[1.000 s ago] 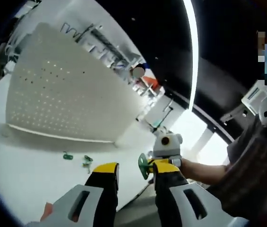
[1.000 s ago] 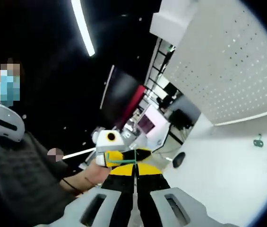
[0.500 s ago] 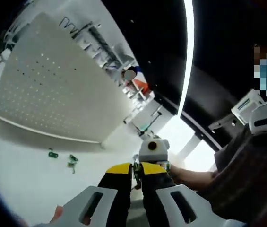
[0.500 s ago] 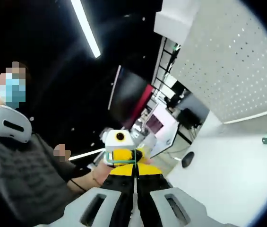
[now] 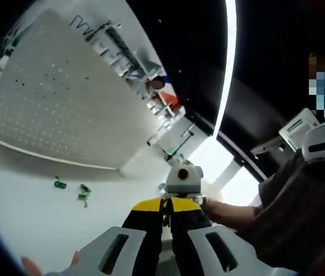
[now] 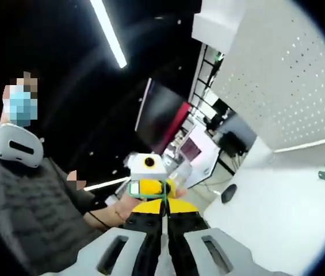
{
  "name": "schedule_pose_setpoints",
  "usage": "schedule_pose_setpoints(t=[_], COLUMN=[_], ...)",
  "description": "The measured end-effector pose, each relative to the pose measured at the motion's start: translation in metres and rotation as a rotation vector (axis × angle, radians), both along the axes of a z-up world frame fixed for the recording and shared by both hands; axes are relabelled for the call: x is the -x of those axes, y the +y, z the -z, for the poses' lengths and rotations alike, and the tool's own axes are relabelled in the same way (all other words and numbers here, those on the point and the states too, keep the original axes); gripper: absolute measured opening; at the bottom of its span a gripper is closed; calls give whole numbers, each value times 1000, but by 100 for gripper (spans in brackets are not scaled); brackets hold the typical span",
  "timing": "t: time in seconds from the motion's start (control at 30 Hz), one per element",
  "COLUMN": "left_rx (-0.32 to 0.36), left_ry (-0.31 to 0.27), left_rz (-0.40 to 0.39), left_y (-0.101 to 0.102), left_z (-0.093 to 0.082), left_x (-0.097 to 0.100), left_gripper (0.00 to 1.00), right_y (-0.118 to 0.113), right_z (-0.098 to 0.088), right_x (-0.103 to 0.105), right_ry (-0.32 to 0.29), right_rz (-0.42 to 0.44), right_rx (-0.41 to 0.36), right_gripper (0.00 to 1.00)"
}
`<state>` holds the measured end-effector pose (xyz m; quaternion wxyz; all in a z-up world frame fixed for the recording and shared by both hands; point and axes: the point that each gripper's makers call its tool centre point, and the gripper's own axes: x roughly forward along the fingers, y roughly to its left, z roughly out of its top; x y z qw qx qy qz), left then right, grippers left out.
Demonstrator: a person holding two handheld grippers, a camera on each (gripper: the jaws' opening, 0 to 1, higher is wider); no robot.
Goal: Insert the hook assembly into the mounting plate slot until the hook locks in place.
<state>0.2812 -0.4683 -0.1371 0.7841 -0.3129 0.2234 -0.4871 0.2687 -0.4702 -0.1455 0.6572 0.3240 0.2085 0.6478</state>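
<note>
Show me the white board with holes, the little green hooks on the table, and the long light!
pegboard (image 5: 58, 109), left gripper view, middle of its holed face
green hooks (image 5: 60, 184), left gripper view, on one hook
ceiling light (image 6: 108, 33), right gripper view, middle of the strip

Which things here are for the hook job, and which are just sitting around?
For the job:
white pegboard
green hook piece pinched between both grippers
left gripper
right gripper

Just lying about:
two small green hooks on the white table
dark round object
</note>
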Motion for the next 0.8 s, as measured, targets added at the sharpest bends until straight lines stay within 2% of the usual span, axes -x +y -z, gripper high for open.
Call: schedule_pose_setpoints(t=[0.13, 0.4, 0.8], left_rx=[-42, -71, -107], left_ry=[-18, -9, 3], left_rz=[-2, 2, -28], left_y=[-2, -4, 1], left_z=[3, 9, 15], left_x=[-2, -4, -11], left_gripper=[3, 3, 2], right_y=[-1, 0, -5], right_z=[4, 9, 17], right_x=[-3, -4, -11], right_ry=[-29, -77, -102], right_rz=[10, 19, 48], right_rx=[36, 104, 162], right_gripper=[2, 3, 5])
